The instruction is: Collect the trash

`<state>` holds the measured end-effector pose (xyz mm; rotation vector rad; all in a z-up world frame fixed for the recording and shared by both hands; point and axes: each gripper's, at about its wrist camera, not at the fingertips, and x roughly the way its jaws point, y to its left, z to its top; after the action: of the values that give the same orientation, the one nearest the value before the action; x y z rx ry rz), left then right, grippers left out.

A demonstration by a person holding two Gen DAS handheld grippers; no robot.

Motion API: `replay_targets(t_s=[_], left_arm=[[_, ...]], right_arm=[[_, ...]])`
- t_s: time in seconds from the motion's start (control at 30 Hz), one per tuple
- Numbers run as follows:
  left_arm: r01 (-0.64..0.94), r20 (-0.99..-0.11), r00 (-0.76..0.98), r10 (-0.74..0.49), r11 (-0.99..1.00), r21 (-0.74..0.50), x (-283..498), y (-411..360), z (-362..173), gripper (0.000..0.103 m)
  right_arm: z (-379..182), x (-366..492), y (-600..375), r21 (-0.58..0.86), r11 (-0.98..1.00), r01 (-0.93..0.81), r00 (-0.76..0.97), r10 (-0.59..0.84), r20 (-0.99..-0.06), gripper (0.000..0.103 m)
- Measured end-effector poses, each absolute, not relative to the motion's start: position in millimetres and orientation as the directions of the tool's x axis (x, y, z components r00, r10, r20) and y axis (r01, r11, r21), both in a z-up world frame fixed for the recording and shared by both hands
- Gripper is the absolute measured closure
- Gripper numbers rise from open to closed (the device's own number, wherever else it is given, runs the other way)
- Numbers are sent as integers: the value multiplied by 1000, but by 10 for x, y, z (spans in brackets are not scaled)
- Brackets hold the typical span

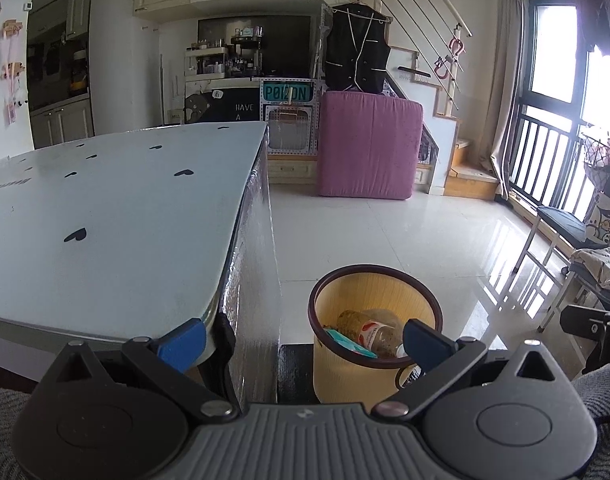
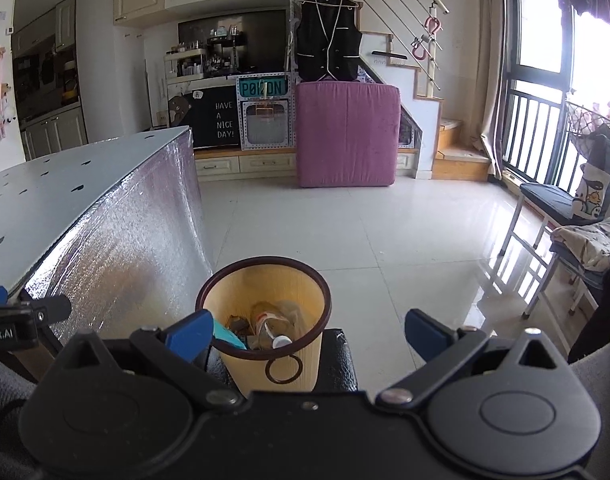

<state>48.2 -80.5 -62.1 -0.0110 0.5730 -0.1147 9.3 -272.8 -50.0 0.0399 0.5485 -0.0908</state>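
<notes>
Both your grippers are spread wide and carry nothing: the left gripper, the right gripper. Just ahead of and below them, the yellow bin already holds 1 plastic bottle and a teal packet. Light, slippery, crushable stuff; take any bottle across its body.

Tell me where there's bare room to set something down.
The table top is bare right up to its foil-wrapped edge. The floor is open between bin, pink cushion and chairs. The bin holds a bottle and other trash.
</notes>
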Motion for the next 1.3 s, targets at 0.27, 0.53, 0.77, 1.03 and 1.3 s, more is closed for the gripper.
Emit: replay_targets(t_s=[0.27, 0.53, 0.77, 1.03, 1.3], left_arm=[[94, -522, 848, -97, 995, -34, 428, -807, -631, 0], [75, -519, 851, -85, 996, -40, 420, -786, -613, 0], [68, -517, 852, -80, 997, -43, 405, -774, -595, 0], [67, -517, 852, -79, 997, -42, 402, -770, -593, 0], [66, -520, 851, -78, 997, -42, 391, -768, -597, 0]], right_arm=[[-526, 74, -2706, 8, 995, 101, 853, -82, -515, 0], [-534, 46, -2681, -6, 995, 101, 859, -90, -503, 0], [-534, 34, -2678, -6, 995, 103, 861, -92, -501, 0], [-534, 30, -2694, -4, 995, 103, 861, -91, -501, 0], [-532, 24, -2695, -3, 995, 104, 861, -91, -501, 0]])
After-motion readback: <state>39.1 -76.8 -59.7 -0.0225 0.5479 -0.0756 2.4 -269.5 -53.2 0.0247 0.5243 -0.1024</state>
